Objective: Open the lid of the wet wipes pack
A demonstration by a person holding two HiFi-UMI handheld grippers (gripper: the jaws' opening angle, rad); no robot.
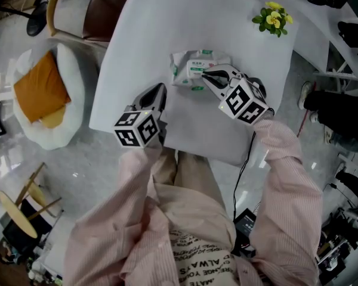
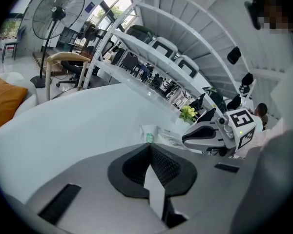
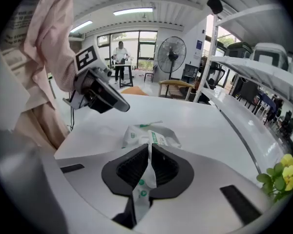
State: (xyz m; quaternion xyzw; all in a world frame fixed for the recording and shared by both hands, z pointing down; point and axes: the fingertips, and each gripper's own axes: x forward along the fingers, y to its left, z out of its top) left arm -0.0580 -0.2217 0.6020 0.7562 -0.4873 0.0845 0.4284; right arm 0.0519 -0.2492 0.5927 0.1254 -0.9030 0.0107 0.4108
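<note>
At left, the left gripper [image 1: 159,93] has its jaws together over the near-left part of the white table [image 1: 161,22], just beside the pack but apart from it. Mid-table lies the wet wipes pack [image 1: 191,64], a crumpled white wrapper with a green label; the print is too small to read. The right gripper [image 1: 206,75] is clamped on a white film flap with green dots at the pack's right end. Yellow flowers [image 1: 273,18] stand at the far right corner.

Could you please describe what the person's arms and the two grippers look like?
Both arms wear pale pink, finely striped sleeves. The left gripper and right gripper have grey-and-white tapered shells and black ribbed pads. Each carries a white cube with black square markers. A thin black cable trails from the right one.
</note>
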